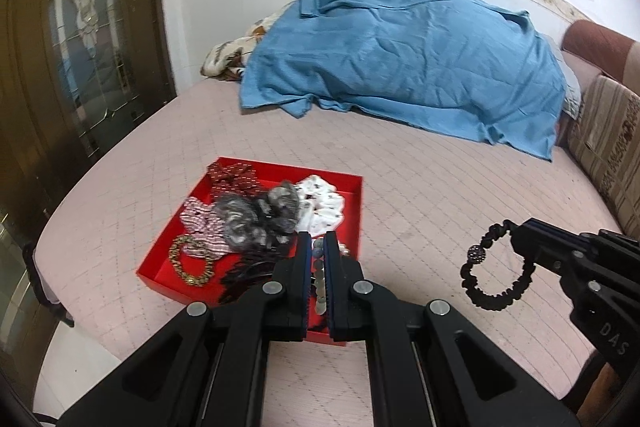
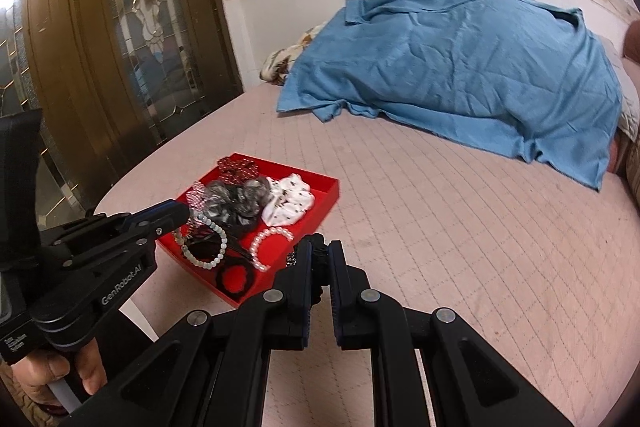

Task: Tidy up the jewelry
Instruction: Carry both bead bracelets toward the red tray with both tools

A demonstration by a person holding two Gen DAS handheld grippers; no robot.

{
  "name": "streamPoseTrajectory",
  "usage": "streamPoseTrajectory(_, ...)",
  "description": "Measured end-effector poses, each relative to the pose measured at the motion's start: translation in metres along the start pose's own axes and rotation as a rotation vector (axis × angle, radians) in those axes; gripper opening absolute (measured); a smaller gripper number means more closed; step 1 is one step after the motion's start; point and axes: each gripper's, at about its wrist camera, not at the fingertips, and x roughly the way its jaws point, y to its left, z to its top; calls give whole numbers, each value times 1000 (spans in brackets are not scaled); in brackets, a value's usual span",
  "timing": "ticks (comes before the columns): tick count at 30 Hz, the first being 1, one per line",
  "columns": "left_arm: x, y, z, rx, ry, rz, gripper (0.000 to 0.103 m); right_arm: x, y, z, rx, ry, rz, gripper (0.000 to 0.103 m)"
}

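Observation:
A red tray (image 1: 354,187) lies on the pink bed, filled with scrunchies, a gold bracelet (image 1: 192,263) and a white pearl bracelet (image 2: 268,243). My left gripper (image 1: 318,247) is shut on a pale bead bracelet (image 1: 318,269), which hangs over the tray's near end. From the right wrist view the left gripper (image 2: 182,215) comes in from the left with that bracelet (image 2: 221,241) dangling as a ring. My right gripper (image 2: 320,251) is shut on a black beaded bracelet (image 2: 319,251). It hangs above the bedspread to the right of the tray, seen as the black bracelet (image 1: 475,254) under the right gripper (image 1: 514,227).
A crumpled blue blanket (image 1: 400,67) covers the far part of the pink quilted bed (image 1: 420,195). A brown glazed door (image 1: 80,47) stands at the left, and a striped cushion (image 1: 608,147) at the right. A person's hand (image 2: 60,375) holds the left gripper's handle.

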Motion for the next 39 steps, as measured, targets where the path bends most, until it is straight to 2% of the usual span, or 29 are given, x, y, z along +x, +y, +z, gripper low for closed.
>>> streamPoseTrajectory(11,14,39,7,-35,-9,44,6,19,34,17,-61,12,31,9)
streamPoseTrajectory(29,39,65,28,0,-40,77,6,55,57,37,-78,40,67,9)
streamPoseTrajectory(39,51,84,27,-41,-21,84,6,71,63,42,-81,53,81,9)
